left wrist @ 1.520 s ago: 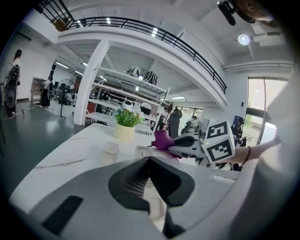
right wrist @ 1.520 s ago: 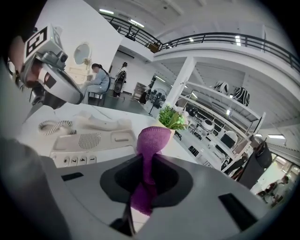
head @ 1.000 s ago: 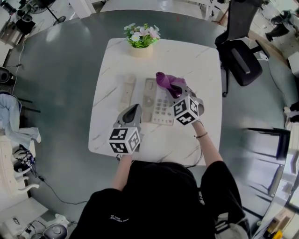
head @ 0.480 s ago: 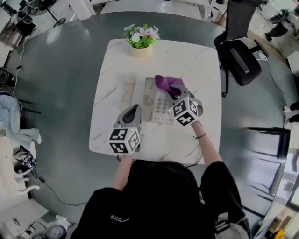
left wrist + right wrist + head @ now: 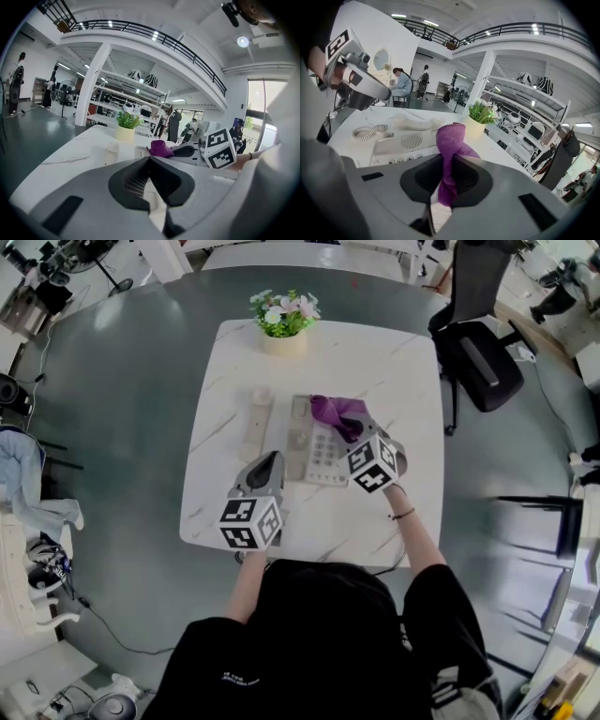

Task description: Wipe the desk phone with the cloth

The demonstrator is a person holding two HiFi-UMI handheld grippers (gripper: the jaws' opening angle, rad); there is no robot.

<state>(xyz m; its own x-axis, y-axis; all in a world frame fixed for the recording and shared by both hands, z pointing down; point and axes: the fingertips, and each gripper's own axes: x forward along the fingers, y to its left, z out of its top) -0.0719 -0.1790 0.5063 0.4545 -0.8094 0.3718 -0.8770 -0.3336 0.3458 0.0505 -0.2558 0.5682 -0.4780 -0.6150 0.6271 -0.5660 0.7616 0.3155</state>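
Now, my right gripper (image 5: 359,435) is clamped on the crumpled purple cloth (image 5: 332,409), over the beige push-button desk phone (image 5: 300,442) on the white marbled table (image 5: 394,362). My left gripper (image 5: 266,461) is closed, empty. I'd press lightly and drag flat strokes across the keypad (image 5: 326,454).

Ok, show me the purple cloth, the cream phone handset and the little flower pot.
Crumpled purple cloth (image 5: 330,410), head view: its bunched middle.
Cream plastic phone handset (image 5: 255,426), head view: the middle of its grip.
Round cream flower pot (image 5: 284,341), head view: its front wall.
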